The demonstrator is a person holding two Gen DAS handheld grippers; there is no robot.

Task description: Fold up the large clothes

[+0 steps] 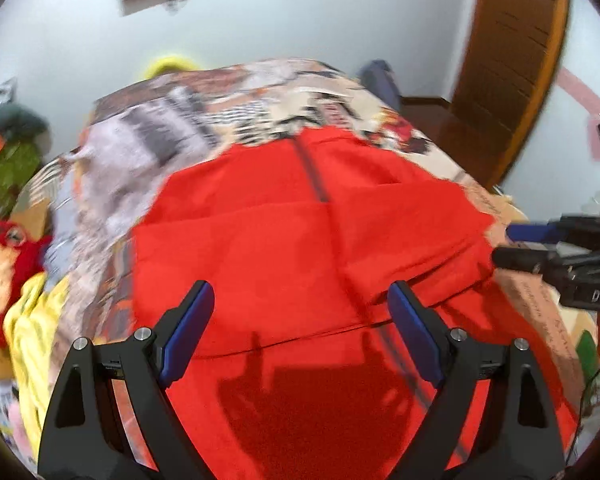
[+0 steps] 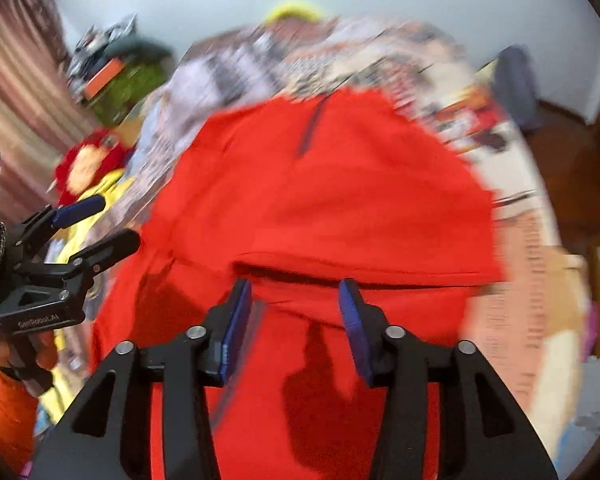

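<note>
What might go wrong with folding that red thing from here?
Both the left gripper and right gripper are open above the red garment, gripping nothing, so closing now could catch only one layer. Its folded-over edge may slip open. The patterned bedspread could get pinched too.

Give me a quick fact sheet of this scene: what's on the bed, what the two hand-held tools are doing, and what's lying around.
surface: bed with patterned bedspread
garment: red garment spread on the bedspread, partly folded, a dark stripe running along it
left gripper: jaws open, over the near part of the garment, holding nothing
right gripper: jaws open, over a fold edge, holding nothing
beside the bed: red plush toy, yellow cloth
image quality: motion-blurred
</note>
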